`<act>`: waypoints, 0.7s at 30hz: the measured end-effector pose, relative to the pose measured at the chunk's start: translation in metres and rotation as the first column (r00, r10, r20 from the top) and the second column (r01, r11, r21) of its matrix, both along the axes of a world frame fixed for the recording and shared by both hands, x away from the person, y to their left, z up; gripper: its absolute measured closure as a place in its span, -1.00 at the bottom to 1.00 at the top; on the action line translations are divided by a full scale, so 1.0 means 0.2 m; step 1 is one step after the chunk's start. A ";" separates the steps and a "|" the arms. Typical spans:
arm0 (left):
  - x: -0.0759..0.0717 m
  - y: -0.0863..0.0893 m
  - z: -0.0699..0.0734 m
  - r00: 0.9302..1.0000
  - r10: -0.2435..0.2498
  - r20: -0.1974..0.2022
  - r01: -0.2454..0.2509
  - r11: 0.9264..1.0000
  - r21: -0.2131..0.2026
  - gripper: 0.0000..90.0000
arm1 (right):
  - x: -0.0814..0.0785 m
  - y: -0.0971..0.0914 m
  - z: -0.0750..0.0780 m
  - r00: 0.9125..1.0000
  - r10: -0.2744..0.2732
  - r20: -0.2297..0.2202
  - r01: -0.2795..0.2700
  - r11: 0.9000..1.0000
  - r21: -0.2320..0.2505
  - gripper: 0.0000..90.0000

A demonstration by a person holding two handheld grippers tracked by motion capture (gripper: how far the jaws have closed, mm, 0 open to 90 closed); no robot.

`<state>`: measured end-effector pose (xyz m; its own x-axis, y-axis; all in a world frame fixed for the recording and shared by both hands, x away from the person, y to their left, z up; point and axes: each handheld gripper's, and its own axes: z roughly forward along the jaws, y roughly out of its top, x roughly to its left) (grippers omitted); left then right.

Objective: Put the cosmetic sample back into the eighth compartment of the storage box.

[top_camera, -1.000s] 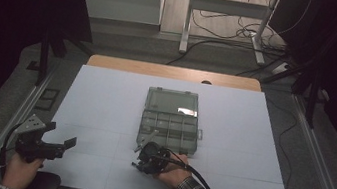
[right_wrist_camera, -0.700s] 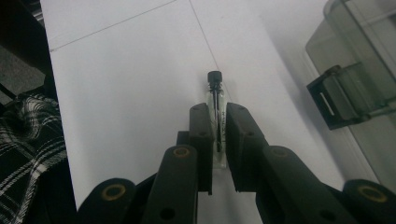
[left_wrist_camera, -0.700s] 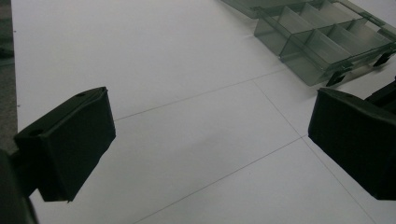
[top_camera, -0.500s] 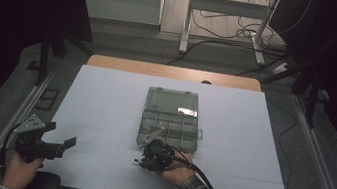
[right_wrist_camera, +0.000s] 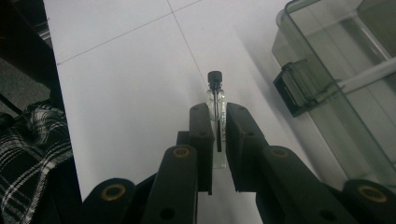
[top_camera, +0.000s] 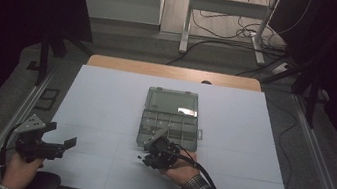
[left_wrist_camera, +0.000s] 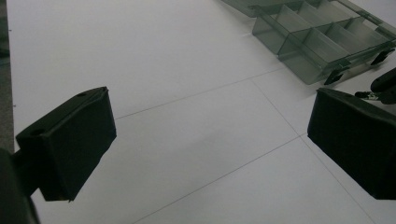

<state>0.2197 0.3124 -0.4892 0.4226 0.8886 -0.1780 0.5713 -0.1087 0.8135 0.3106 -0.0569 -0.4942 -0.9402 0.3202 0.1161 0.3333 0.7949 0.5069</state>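
A clear plastic compartment box (top_camera: 171, 117) lies open in the middle of the white table, its lid folded back; its dividers (left_wrist_camera: 322, 44) and its latch (right_wrist_camera: 299, 88) are visible. My right gripper (top_camera: 144, 157) hovers just in front of the box's near edge, shut on a small glass vial with a black cap (right_wrist_camera: 215, 100). The vial sticks out past the fingertips, cap first. My left gripper (top_camera: 65, 144) rests at the table's near left, jaws wide apart with nothing between them; its fingers (left_wrist_camera: 70, 140) frame bare table.
The white table sheet (top_camera: 105, 100) has thin seam lines and a wooden strip (top_camera: 175, 72) along its far edge. Metal rails run down both sides. A desk frame and cables (top_camera: 227, 27) stand on the floor beyond. A plaid sleeve (right_wrist_camera: 28, 154) is near the right gripper.
The right gripper with the vial has shifted slightly toward the box's front edge. The left gripper has stayed where it was.
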 end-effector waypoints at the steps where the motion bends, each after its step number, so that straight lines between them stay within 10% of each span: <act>1: 0.00 0.00 0.00 1.000 -0.003 0.001 0.003 1.000 0.000 -0.97 | 0.00 0.00 0.00 1.000 -0.002 0.001 0.002 1.000 0.001 0.80; 21: 0.00 0.00 0.01 1.000 -0.017 0.003 0.017 1.000 -0.007 -0.99 | 0.03 -0.08 0.07 0.999 -0.042 0.012 0.042 0.998 0.037 0.80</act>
